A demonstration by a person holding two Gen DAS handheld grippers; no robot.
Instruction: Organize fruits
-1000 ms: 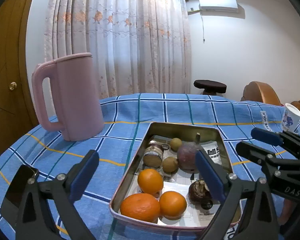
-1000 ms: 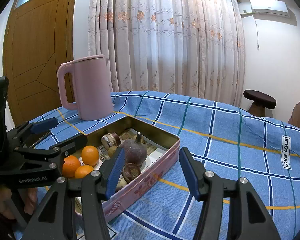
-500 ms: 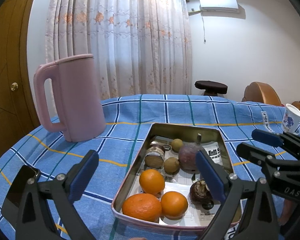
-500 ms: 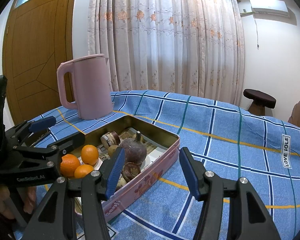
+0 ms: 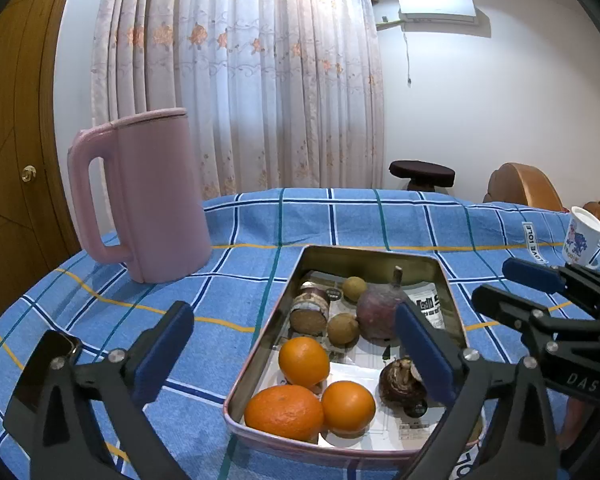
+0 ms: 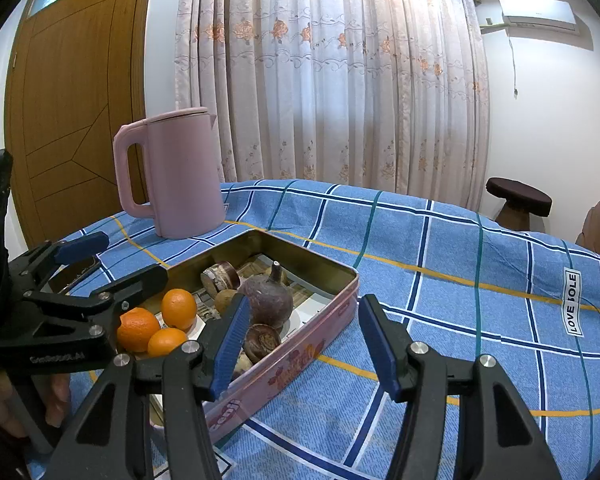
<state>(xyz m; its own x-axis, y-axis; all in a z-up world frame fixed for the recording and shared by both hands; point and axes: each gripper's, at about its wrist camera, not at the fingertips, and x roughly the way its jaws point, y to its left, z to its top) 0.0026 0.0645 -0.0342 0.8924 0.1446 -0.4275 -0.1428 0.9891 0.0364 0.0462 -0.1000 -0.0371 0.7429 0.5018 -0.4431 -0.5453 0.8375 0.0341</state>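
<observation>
Meanwhile, both tongs, left [image 5: 292,344] and right [image 6: 300,340], stay spread and empty, edging slightly closer to the rectangular pink metal tin [image 6: 300,354]; three round oranges [image 5: 304,362] sit inside it, ungrasped.

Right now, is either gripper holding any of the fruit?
No. The left gripper and right gripper are both open and empty; the oranges lie in the tin.

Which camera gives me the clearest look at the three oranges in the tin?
The left wrist view: it looks down into the tin, and all three oranges lie unobstructed at its near end. In the right wrist view the oranges are smaller, with the left hand-held gripper crowding them.
</observation>
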